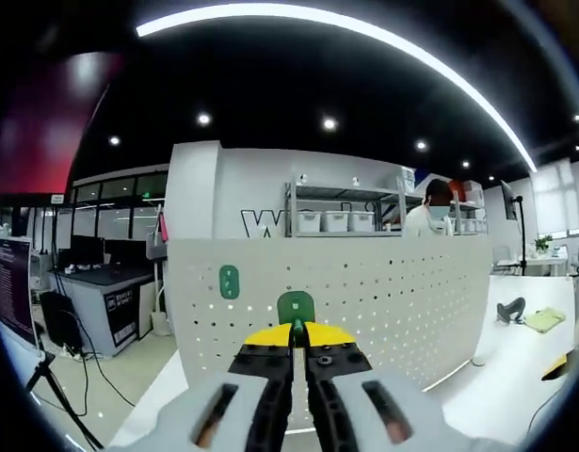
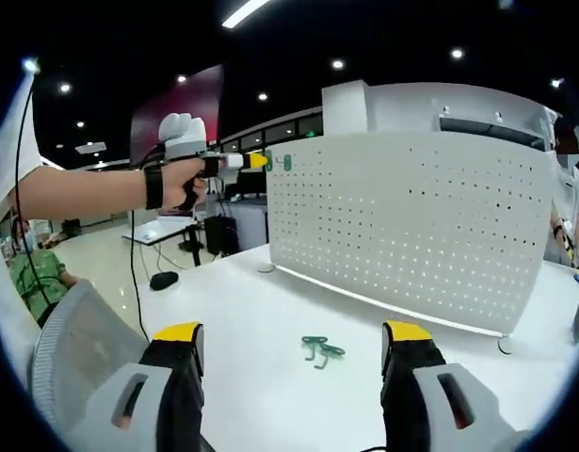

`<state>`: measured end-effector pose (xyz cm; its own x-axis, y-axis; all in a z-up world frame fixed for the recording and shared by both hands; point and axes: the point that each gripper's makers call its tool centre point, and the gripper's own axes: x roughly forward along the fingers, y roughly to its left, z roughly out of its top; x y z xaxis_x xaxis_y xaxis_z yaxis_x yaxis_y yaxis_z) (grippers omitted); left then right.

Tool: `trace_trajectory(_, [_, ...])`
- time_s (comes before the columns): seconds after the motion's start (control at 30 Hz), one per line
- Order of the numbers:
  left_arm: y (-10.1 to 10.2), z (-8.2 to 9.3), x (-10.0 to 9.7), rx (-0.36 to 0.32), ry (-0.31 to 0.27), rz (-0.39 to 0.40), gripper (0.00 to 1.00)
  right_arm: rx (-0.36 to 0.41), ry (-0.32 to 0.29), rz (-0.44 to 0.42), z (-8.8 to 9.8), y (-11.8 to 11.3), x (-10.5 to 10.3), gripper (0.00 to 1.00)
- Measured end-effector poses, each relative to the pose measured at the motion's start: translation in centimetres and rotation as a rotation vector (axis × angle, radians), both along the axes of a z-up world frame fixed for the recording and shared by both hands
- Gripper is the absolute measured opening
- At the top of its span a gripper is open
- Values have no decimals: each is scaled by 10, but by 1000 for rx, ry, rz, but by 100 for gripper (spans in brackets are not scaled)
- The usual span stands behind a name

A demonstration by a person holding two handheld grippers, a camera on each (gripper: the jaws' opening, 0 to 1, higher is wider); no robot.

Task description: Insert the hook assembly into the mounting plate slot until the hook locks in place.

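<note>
While left gripper [image 1: 297,350] pinches a green hook [image 1: 296,307] at the pegboard [image 1: 383,301], not yet locked; right gripper [image 2: 289,353] spread over spare hooks [image 2: 319,349].

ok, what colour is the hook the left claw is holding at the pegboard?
Green. The small plastic hook is pinched in the left claw against the white perforated pegboard; left gripper view shows it best.

White table [image 2: 233,311] with upright pegboard [image 2: 411,226], loose green hooks [image 2: 319,349].

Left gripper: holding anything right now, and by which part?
Yes. The left gripper is shut on a green plastic hook, pinching its lower end; the rounded top sticks out against the white perforated pegboard.
</note>
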<state>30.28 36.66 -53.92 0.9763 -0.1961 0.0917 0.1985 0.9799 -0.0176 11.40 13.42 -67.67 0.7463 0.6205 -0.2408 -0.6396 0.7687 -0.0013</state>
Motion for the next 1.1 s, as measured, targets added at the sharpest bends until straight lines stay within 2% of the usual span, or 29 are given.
trace_trajectory(0.17, [2,2,9,19,-1,5,3,23,7,-7,2,-1,1,78])
trace_trajectory(0.63, [4,19,33,61,-20,7,3,19,8,-15,1,-3,1,78])
trace_trajectory(1.1, [5,16,54,85,-5,35,3,0,16,-6,-3,-3,3,77])
